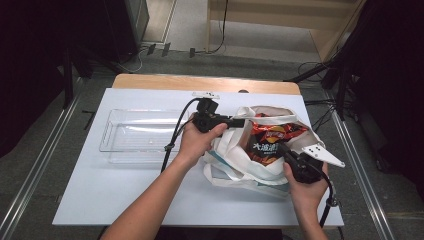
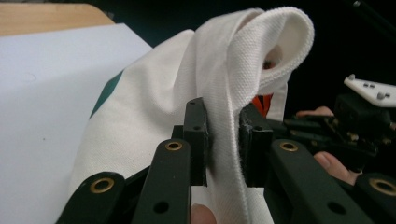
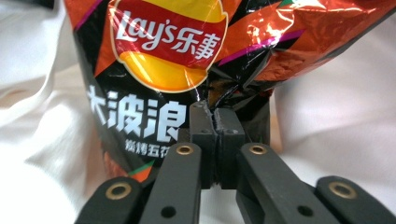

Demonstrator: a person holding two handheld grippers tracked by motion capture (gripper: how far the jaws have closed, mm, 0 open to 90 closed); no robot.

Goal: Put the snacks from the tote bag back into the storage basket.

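High view shows one white canvas tote bag (image 1: 235, 155) beside one clear plastic tray (image 1: 140, 135). Inside the bag lies one crinkly foil chip bag (image 1: 267, 142), pinched by right gripper (image 3: 214, 116); left gripper (image 2: 223, 135) clamps the bag's woven rim.

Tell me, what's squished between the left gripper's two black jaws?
A fold of the white tote bag: the left gripper pinches its rim, seen in the left gripper view.

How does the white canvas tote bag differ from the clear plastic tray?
The white canvas tote bag is soft, crumpled and opaque; the clear plastic tray is rigid, rectangular and see-through. The bag holds an orange-black chip packet; the tray holds nothing. The left gripper clamps the bag; the tray is untouched. Both rest on the white table.
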